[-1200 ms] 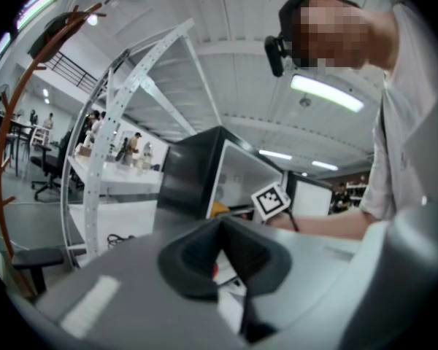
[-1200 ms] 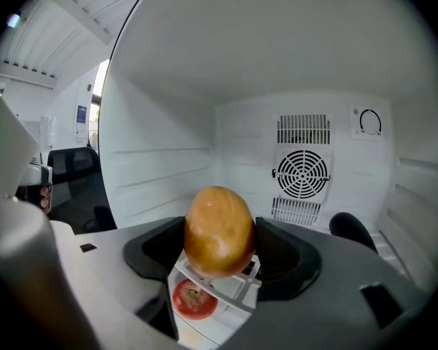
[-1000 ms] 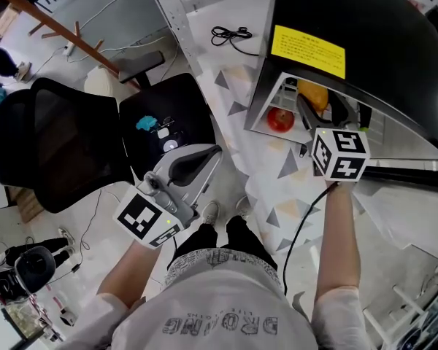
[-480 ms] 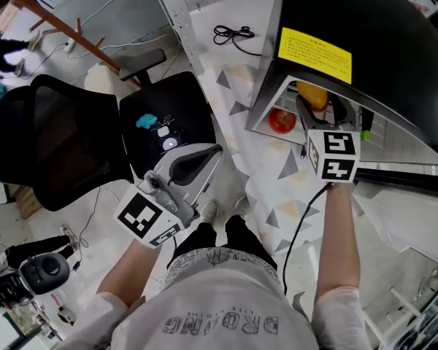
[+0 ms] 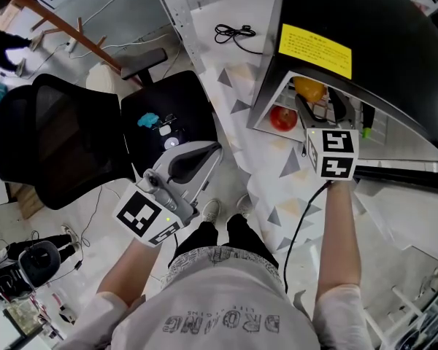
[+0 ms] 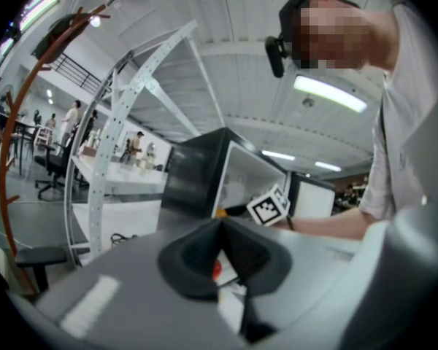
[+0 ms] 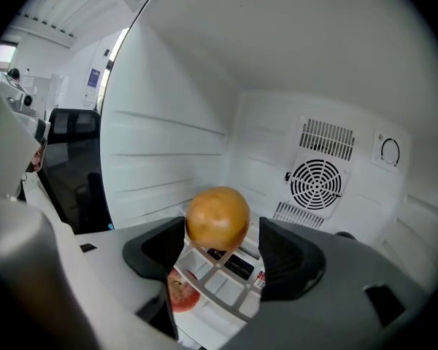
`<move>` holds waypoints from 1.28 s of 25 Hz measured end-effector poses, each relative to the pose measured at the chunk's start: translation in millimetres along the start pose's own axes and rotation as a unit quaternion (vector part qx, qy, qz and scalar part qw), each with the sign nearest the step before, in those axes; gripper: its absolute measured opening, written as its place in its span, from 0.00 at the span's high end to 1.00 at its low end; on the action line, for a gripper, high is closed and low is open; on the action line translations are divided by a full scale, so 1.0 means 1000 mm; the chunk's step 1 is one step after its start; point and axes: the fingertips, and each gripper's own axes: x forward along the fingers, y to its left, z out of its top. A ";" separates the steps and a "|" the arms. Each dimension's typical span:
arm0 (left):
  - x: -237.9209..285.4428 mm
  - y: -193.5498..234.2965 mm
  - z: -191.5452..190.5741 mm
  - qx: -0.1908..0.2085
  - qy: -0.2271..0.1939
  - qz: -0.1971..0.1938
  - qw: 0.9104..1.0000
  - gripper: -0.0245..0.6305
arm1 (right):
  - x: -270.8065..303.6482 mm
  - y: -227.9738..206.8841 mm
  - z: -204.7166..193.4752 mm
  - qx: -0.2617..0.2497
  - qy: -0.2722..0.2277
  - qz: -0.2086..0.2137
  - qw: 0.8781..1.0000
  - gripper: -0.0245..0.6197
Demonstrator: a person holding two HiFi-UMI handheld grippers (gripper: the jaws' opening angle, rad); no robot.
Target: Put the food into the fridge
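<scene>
A round orange-brown fruit (image 7: 217,217) rests on the wire shelf (image 7: 230,289) inside the small black fridge (image 5: 379,20). My right gripper (image 7: 220,233) reaches into the fridge and stands open around the fruit, with a gap at the right pad. In the head view the same fruit (image 5: 309,88) lies just beyond the right gripper (image 5: 321,102). A red apple (image 7: 179,292) lies on the fridge floor below the shelf; in the head view the apple (image 5: 282,118) sits by the opening. My left gripper (image 5: 213,150) is shut and empty, held above the floor beside the chair.
A black office chair (image 5: 66,137) stands at the left with small items on its seat. A black cable (image 5: 233,35) lies on the floor beside the fridge. A metal frame post (image 5: 177,20) runs past it. The fridge's back wall has a fan grille (image 7: 315,183).
The right gripper has shifted a little to the left at the fridge opening. The fruit stays on the shelf and the left gripper has not moved.
</scene>
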 end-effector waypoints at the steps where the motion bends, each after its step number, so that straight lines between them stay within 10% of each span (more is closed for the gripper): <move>1: 0.000 0.000 0.000 0.000 0.000 -0.001 1.000 0.95 | -0.001 0.000 0.000 0.000 -0.001 -0.001 1.000 0.51; 32: -0.034 -0.053 0.028 0.047 -0.014 -0.056 0.997 0.95 | -0.150 0.037 0.020 0.116 -0.102 0.013 0.988 0.53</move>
